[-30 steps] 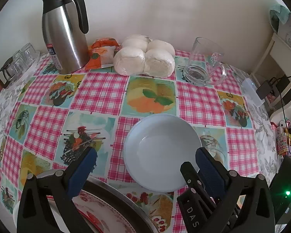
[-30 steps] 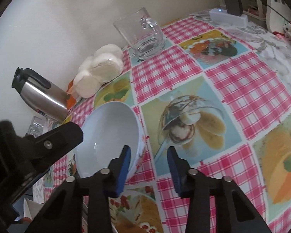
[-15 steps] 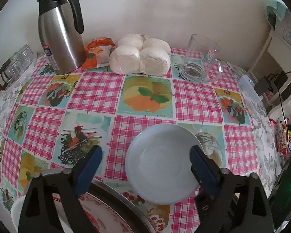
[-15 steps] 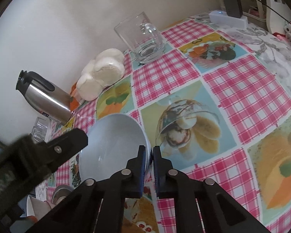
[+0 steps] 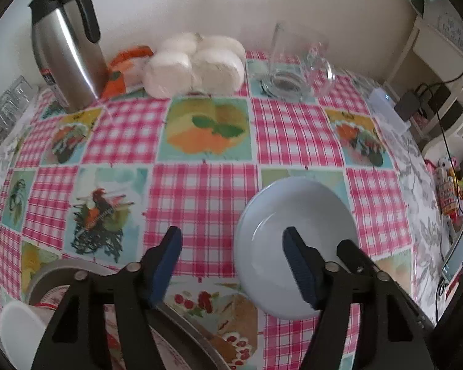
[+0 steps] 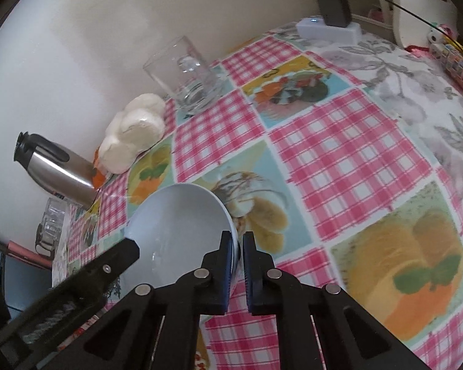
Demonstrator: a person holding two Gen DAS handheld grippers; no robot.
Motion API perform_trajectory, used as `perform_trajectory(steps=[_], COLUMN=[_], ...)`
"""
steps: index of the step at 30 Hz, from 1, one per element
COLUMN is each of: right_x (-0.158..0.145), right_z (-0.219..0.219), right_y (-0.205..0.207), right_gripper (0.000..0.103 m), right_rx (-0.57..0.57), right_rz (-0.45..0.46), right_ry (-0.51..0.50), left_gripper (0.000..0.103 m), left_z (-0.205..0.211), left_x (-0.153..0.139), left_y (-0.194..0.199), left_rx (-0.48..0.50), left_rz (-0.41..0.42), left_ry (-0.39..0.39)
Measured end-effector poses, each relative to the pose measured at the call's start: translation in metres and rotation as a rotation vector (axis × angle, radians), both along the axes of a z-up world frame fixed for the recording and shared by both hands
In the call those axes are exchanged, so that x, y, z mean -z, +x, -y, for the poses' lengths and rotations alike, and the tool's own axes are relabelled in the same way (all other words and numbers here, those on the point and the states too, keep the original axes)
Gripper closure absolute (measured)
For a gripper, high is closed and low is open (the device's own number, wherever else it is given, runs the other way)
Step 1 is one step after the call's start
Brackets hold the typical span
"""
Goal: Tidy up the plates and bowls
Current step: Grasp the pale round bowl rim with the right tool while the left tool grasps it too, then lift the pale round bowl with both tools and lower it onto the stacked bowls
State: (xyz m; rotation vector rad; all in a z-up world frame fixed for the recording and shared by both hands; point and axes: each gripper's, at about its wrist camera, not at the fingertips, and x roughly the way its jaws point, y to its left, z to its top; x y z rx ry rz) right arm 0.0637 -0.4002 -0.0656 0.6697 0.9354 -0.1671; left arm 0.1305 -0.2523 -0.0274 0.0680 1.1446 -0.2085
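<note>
**Checked desk, bowl pinched at its rim**

Pink-checked oilcloth with food pictures covers the desk (image 5: 206, 191); pale wall behind, clutter along the back edge.

Right gripper (image 6: 237, 246): pads pressed together on the near rim of the pale blue bowl (image 6: 176, 215), one pad inside the wall, one outside. Rim pinch makes sense for a deep, smooth dish: no other edge to hold. Bowl looks slightly tipped toward the gripper, so it is probably being lifted or dragged, not resting flat; cannot say for sure.

Left gripper (image 5: 231, 246): spread wide, holding nothing. It hangs low over the cloth just left of the bowl (image 5: 296, 246); its right finger overlaps the bowl's near side in view, contact not clear. Likely standing by to steady or receive.

Below the left gripper, near corner: metal tray (image 5: 46, 274) with a patterned plate (image 5: 108, 333) in it and a white dish (image 5: 18, 330) at the edge. Judged the collecting point for the stack, so the bowl is near its destination.

Back row, well apart from the work: steel thermos jug (image 5: 68, 43), orange packet (image 5: 123, 67), wrapped white buns (image 5: 194, 64), glass mug (image 5: 293, 61). Small glasses (image 5: 6, 104) far left.

Right of the desk: white power strip (image 6: 327, 29) with charger, cables, shelving. Cloth turns to grey floral print at that side.
</note>
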Motion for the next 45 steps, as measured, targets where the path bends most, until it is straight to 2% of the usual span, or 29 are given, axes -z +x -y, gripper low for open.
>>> perform_trajectory(steps=[3, 8, 12, 14, 20, 23, 37, 45], right_x=[0.004, 0.017, 0.019, 0.020, 0.021, 0.023, 0.018, -0.026], right_z=[0.005, 0.009, 0.009, 0.009, 0.005, 0.005, 0.003, -0.001], right_y=[-0.002, -0.003, -0.003, -0.003, -0.001, 0.000, -0.001, -0.010], right_gripper=[0.095, 0.093, 0.093, 0.093, 0.093, 0.093, 0.092, 0.091], right_rx=[0.009, 0.022, 0.019, 0.018, 0.013, 0.006, 0.003, 0.015], right_rz=[-0.014, -0.056, -0.052, -0.048, -0.042, -0.037, -0.053, 0.036], right_ry=[0.010, 0.024, 0.031, 0.031, 0.028, 0.041, 0.053, 0.014], left_gripper=[0.038, 0.051, 0.059, 0.067, 0.082, 0.087, 0.087, 0.087], left_z=[0.003, 0.007, 0.012, 0.014, 0.018, 0.018, 0.009, -0.001], left_x=[0.006, 0.016, 0.021, 0.025, 0.028, 0.029, 0.020, -0.020], left_y=[-0.001, -0.001, -0.003, -0.003, -0.006, -0.005, -0.004, -0.010], left_rx=[0.008, 0.028, 0.044, 0.053, 0.077, 0.078, 0.070, 0.082], left_rz=[-0.014, -0.047, -0.053, -0.066, -0.067, -0.073, -0.095, -0.038], left_ry=[0.003, -0.022, -0.017, -0.032, -0.051, -0.059, -0.124, -0.192])
